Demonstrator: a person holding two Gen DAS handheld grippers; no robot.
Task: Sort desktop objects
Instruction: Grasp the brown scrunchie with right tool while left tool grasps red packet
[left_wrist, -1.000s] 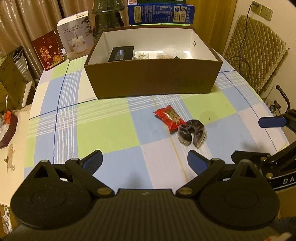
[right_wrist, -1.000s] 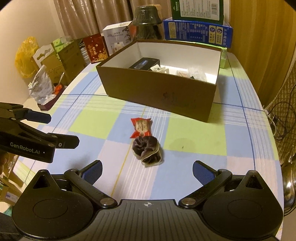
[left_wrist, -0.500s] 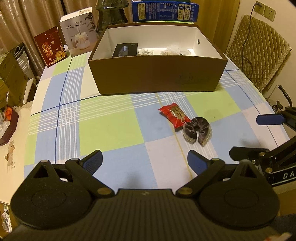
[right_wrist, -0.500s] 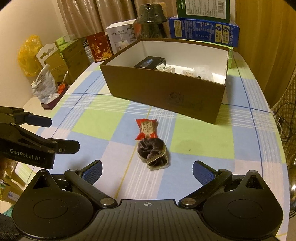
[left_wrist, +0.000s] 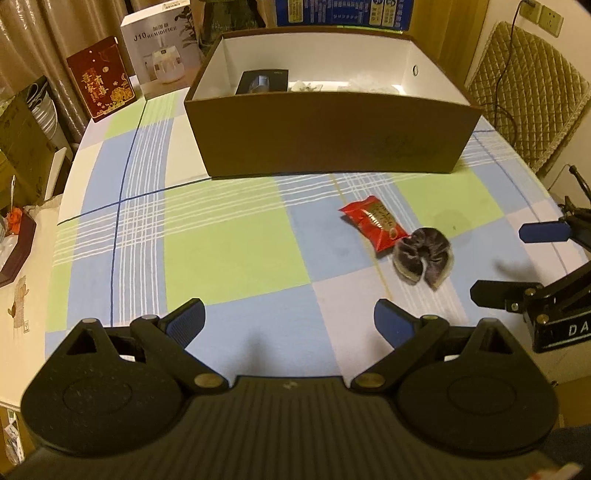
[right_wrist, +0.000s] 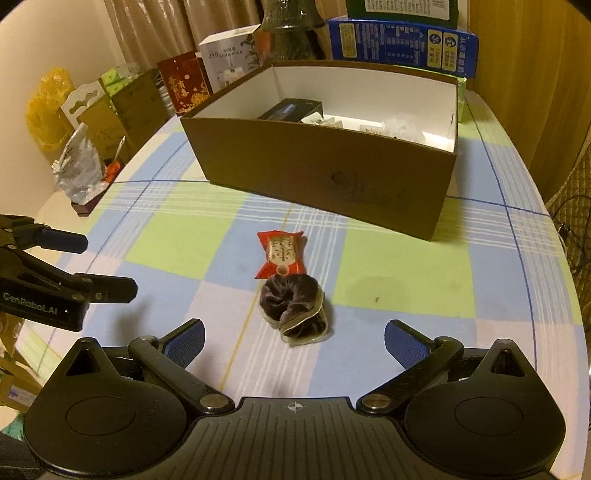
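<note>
A red snack packet lies on the checked tablecloth, touching a dark velvet scrunchie just nearer to me. Behind them stands an open brown cardboard box holding a black device and some pale wrapped items. My left gripper is open and empty, left of the scrunchie. My right gripper is open and empty, with the scrunchie just ahead of and between its fingers. Each gripper shows at the edge of the other's view.
Boxes stand behind the brown box: a red gift box, a white humidifier box, a blue carton. A padded chair is at the right of the table. Bags and cartons crowd the left side.
Both grippers have moved forward and lower toward the table. The packet and scrunchie now sit closer to the right gripper's fingers. Both stay open.
</note>
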